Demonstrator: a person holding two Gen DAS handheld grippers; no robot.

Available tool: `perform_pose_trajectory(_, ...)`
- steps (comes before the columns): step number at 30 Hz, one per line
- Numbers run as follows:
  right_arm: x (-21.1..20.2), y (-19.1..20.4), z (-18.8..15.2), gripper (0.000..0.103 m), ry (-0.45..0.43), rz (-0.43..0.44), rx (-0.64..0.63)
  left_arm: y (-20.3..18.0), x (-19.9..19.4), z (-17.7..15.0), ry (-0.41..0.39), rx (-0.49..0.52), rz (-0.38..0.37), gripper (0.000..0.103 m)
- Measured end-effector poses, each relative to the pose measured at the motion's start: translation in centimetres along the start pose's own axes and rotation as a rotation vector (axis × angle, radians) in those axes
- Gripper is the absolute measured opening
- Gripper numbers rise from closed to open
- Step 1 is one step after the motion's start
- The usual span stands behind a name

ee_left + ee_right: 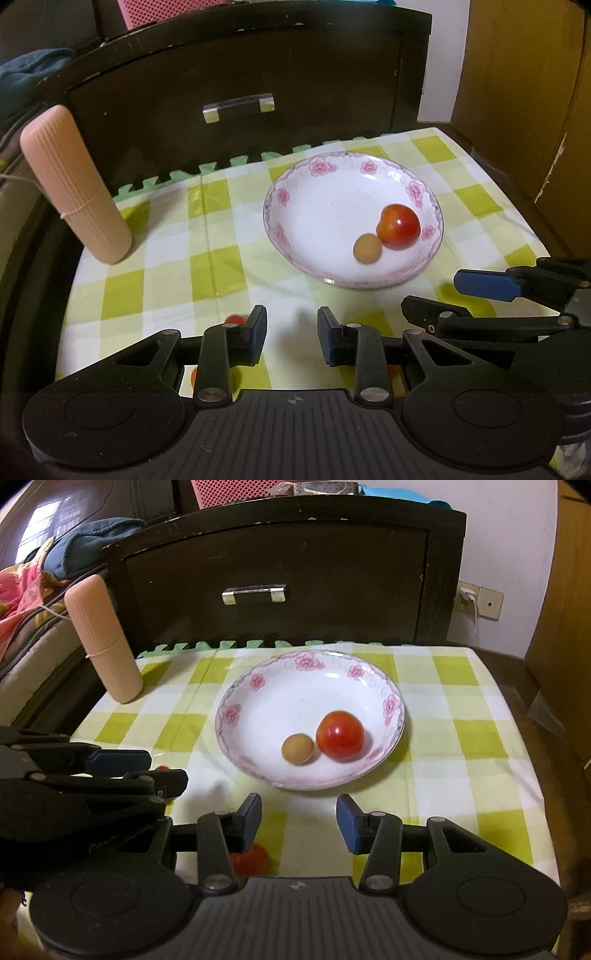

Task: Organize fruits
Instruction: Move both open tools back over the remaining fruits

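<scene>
A white plate with a pink flower rim (321,199) sits on the checked cloth and holds a red tomato (399,227) touching a small brown round fruit (366,249). My left gripper (292,334) hovers open and empty just short of the plate's near edge. A small red fruit (234,319) lies on the cloth beside its left finger, partly hidden. My right gripper (300,821) is also open and empty, in front of the plate (273,698). Another red fruit (253,860) lies on the cloth under its left finger.
A pink ribbed cylinder (74,184) leans at the back left corner of the cloth. A dark wooden cabinet with a metal handle (238,107) stands right behind the table. Bedding (22,590) lies to the left. A wall socket (476,598) is at the far right.
</scene>
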State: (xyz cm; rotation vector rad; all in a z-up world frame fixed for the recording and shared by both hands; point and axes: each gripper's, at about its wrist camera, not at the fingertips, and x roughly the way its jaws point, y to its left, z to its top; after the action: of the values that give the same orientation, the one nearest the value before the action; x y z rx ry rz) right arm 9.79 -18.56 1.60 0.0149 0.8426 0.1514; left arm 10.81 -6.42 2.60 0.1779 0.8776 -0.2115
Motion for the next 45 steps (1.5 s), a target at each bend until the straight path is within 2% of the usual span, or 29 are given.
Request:
perform_pose_trajectory(12, -1.2, 1.5, -2.8, 0.043, 0.063, 0.038, 0.0, 0.3, -1.5, -3.1, 0.038, 0.009, 0.001, 0.036)
perform_pose_trajectory(23, -1.2, 3.6, -5.1, 0.043, 0.122, 0.088, -0.072, 1.8, -2.0, -6.4, 0.088, -0.012, -0.01, 0.039)
perform_pose_trajectory(33, -0.5, 3.5, -5.6, 0.048, 0.148, 0.114, -0.094, 2.7, -1.3, -7.4, 0.116, -0.026, -0.022, 0.054)
perform_pose_trajectory(42, 1.2, 2.8, -5.9, 0.048, 0.184, 0.111, -0.085, 2.9, -0.4, -7.6, 0.127, -0.025, -0.055, 0.06)
perform_pose_trajectory(45, 1.4, 2.9, -5.8, 0.048, 0.17, 0.106, -0.101, 3.1, -0.1, -7.5, 0.126, -0.031, -0.063, 0.06)
